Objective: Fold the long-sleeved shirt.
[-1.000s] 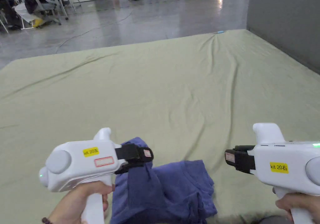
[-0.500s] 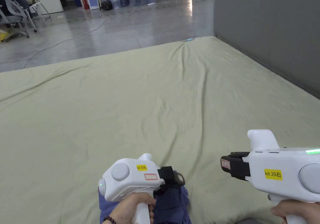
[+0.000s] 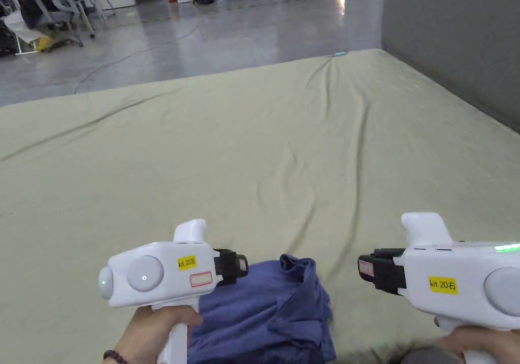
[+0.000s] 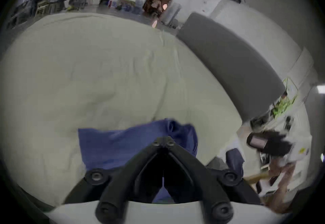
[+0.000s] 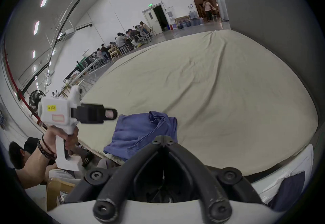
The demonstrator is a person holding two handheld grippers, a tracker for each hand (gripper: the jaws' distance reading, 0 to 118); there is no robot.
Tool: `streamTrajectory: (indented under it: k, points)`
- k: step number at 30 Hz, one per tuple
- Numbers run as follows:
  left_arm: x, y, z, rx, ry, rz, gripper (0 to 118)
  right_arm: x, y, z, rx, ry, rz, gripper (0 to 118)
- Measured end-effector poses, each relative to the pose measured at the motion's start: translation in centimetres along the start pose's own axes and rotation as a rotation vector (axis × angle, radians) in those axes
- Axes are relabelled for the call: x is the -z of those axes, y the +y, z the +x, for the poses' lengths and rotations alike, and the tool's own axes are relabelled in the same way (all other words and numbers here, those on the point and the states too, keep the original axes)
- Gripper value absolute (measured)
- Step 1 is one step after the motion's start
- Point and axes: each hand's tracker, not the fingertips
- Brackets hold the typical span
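Both grippers are hanging clear w/ jaws closed on nothing: left gripper (image 3: 242, 266) just above the blue shirt (image 3: 269, 314), right gripper (image 3: 364, 267) beside it; shirt is now lying bunched at sheet's (image 3: 254, 152) near edge, dropped since a sec ago; prob. folding's finishing or restarting.

Item count: one blue shirt (image 3: 274, 309), bunched in a single pile. One green sheet (image 3: 254, 152) beneath it. Two handheld grippers: one left gripper (image 3: 242, 265), one right gripper (image 3: 361, 268). Two hands: left hand (image 3: 152, 329), right hand (image 3: 482, 342).
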Motion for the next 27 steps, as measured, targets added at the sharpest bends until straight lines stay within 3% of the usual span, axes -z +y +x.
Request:
streamTrajectory:
  k: [6,8,11,17,22,27]
  points:
    - [6.9,-2.0,0.9,0.014,-0.022,-0.092,0,0.2,-0.2,0.1,0.009,0.015,0.001,0]
    - [9.1,-1.8,2.0,-0.028,-0.103,-0.116,0,-0.2,-0.3,0.5,0.012,0.016,0.0,0]
    - [11.7,-1.5,4.6,-0.04,-0.173,-0.143,0,-0.7,-0.4,1.5,0.029,-0.01,-0.002,0]
    - [16.4,-2.6,8.2,-0.05,-0.172,-0.275,0,-1.6,-0.7,3.3,0.057,-0.056,-0.004,0]
    - [13.1,-1.6,7.9,-0.052,-0.213,-0.249,0,-0.8,0.2,3.6,0.08,-0.043,-0.012,0]
    - [4.9,-0.1,4.2,-0.09,-0.237,-0.101,0,3.8,1.9,0.9,0.06,0.091,-0.052,0]
